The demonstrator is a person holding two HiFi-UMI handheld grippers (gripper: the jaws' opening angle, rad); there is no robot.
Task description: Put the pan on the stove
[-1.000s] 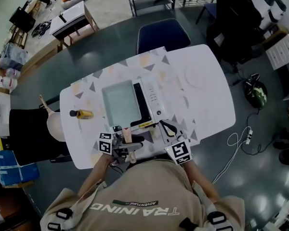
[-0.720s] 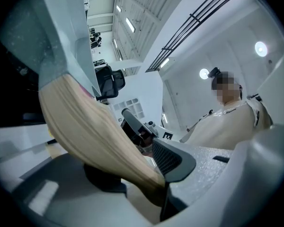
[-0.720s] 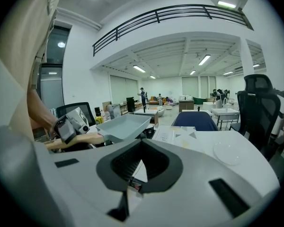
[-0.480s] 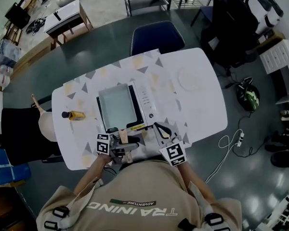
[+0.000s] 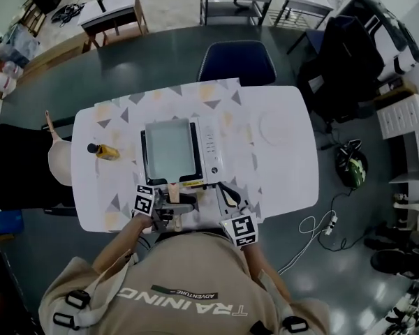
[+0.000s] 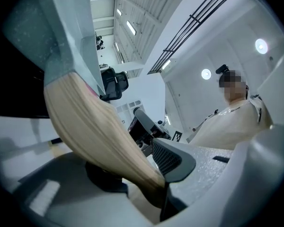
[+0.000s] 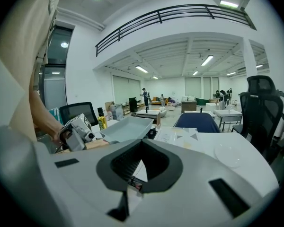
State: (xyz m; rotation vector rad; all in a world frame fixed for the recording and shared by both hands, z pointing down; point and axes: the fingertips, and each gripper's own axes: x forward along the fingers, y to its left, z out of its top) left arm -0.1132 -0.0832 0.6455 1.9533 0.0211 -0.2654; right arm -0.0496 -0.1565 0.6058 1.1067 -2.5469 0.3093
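A square grey pan [image 5: 169, 152] lies over the black top of the white stove [image 5: 213, 151] in the middle of the table; I cannot tell whether it rests there or hovers. Its wooden handle [image 5: 176, 195] points toward the person. My left gripper [image 5: 173, 204] is shut on that handle, which in the left gripper view crosses between the jaws as a pale wooden handle [image 6: 99, 136] below the grey pan [image 6: 61, 32]. My right gripper [image 5: 228, 192] is shut and holds nothing, just off the stove's near right corner. The right gripper view shows the pan [image 7: 125, 129] ahead to its left.
A yellow oil bottle [image 5: 101, 151] stands left of the stove. A white plate [image 5: 272, 128] lies at the table's right. A blue chair [image 5: 237, 61] is tucked in at the far side. A black chair with a wooden piece [image 5: 56, 162] stands beside the table's left edge [image 5: 75, 187].
The head camera has shifted, so the table sits differently in the view. The pan, the stove and both grippers keep the same places relative to one another.
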